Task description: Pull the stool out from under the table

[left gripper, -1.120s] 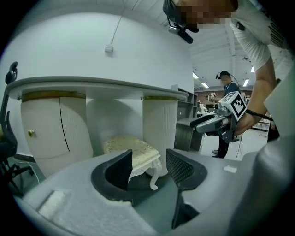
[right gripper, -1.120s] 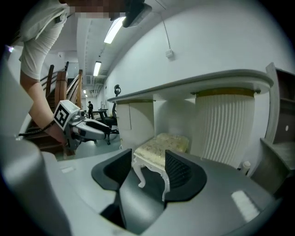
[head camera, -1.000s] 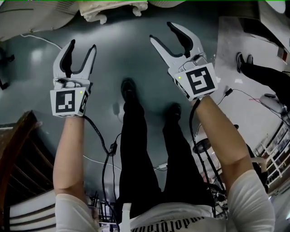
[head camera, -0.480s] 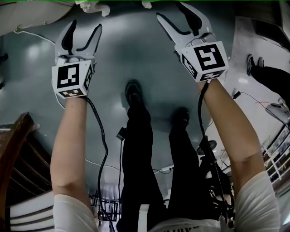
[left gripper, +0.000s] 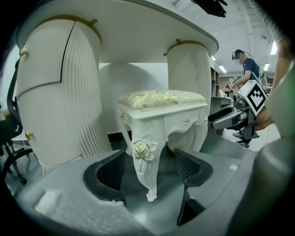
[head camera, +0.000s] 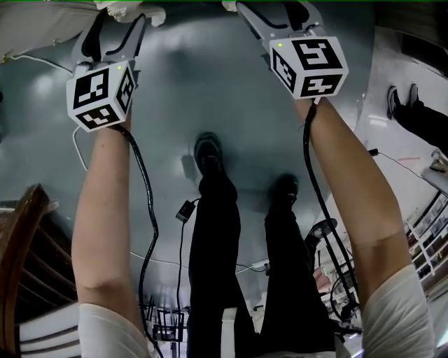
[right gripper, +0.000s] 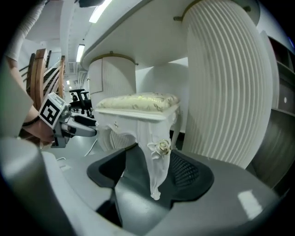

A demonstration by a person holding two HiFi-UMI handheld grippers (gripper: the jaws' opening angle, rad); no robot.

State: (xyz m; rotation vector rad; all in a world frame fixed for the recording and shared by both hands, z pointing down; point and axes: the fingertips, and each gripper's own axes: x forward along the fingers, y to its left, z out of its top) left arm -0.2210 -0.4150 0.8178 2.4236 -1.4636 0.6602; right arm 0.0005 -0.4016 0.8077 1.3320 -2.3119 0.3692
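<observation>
A white carved stool (left gripper: 161, 103) with a cream cushion stands under the white table (left gripper: 138, 23), between its two fluted pedestals. In the left gripper view, the stool's front leg with a rose carving (left gripper: 144, 161) stands between the jaws of my left gripper (left gripper: 150, 173). The jaws are opening and the pads do not touch the leg. In the right gripper view, the other front leg (right gripper: 159, 161) stands between the opening jaws of my right gripper (right gripper: 150, 177), also untouched. From the head view, both grippers (head camera: 115, 31) (head camera: 280, 10) reach forward at the top edge.
Fluted table pedestals (left gripper: 60, 92) (right gripper: 226, 87) flank the stool closely. A wooden chair (head camera: 21, 266) is at the lower left of the head view. Cables (head camera: 150, 210) trail over the dark floor (head camera: 203, 84). Another person's shoes (head camera: 402, 101) are at the right. An office chair (left gripper: 9, 133) stands at the left.
Both grippers have moved forward toward the stool, away from my feet, and their jaws have spread wider.
</observation>
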